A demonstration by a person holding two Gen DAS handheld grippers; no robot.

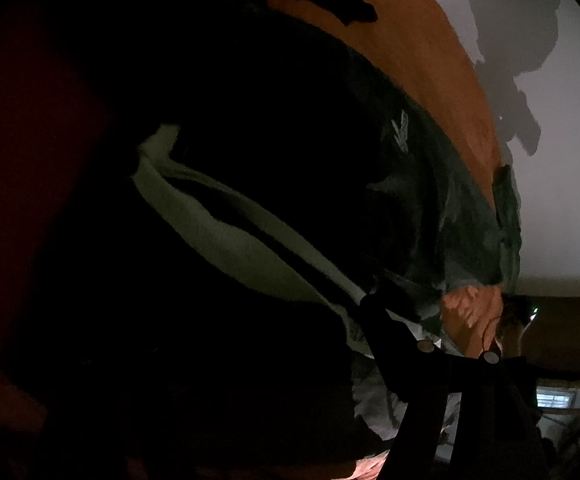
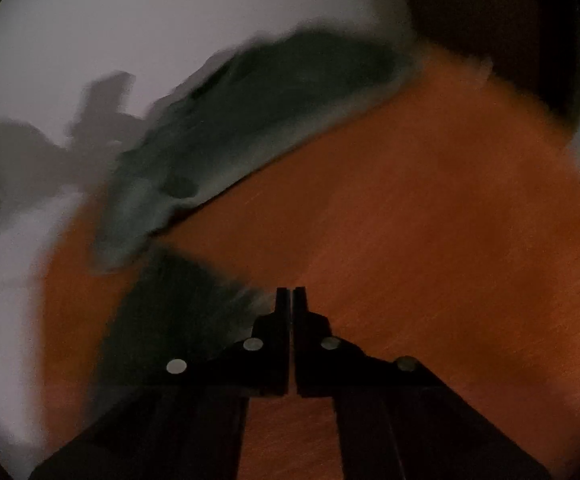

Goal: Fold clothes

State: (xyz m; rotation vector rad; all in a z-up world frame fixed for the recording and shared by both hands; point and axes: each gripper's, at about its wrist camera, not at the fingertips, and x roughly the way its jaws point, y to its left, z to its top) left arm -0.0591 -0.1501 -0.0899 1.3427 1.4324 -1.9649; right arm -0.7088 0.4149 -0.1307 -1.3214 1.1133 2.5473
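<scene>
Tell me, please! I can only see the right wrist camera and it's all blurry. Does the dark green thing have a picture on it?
Observer: Yes. In the left wrist view, the dark green garment shows a small white logo.
Operator: Cool! Is it green all over?
Observer: No. A wide pale band runs along it, and your view doesn't show that at all.

garment (image 2: 249, 112): dark green, pale motif | table (image 2: 430, 208): orange-brown wood | wall (image 2: 129, 20): white
</scene>
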